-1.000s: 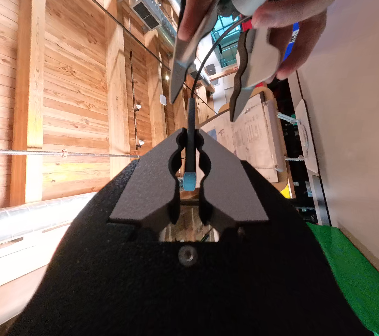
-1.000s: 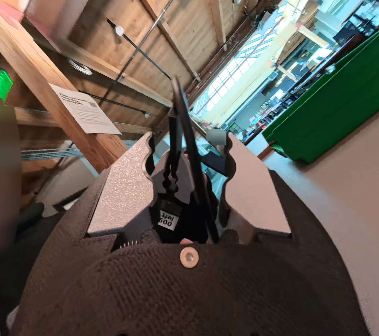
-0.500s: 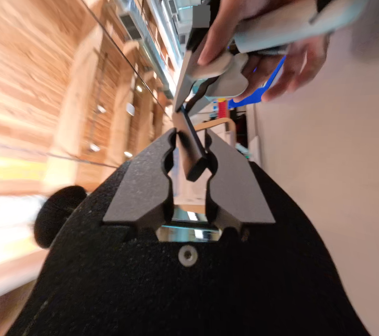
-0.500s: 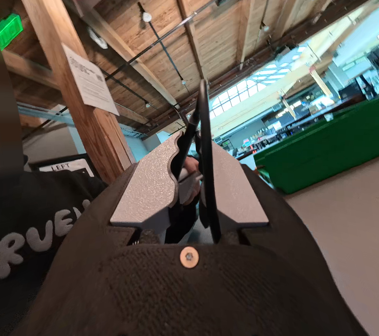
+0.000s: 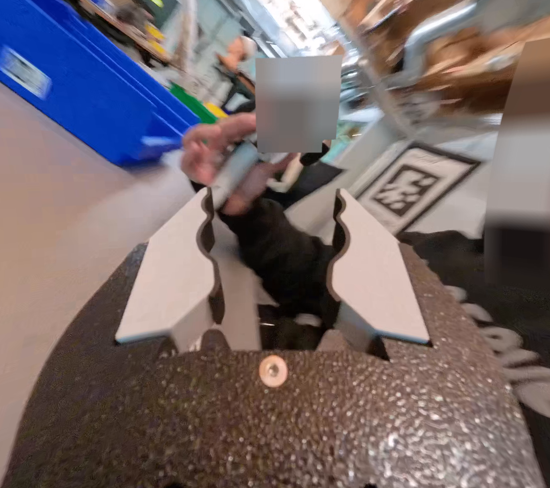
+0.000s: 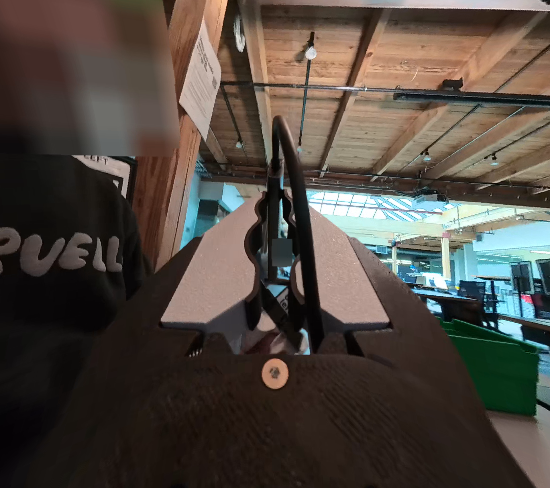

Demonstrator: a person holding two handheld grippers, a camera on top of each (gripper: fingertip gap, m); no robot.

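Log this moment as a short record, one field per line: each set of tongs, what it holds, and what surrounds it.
left tongs: open, nothing between the fingers
ahead of left tongs: a hand around a pale grey handle, with a black sleeve below it
left surroundings: blue bin on a pale tabletop; view blurred by motion
right tongs: shut on the black cable
black cable: loops up above the fingertips
right surroundings: wooden ceiling, green bin, person in a dark top
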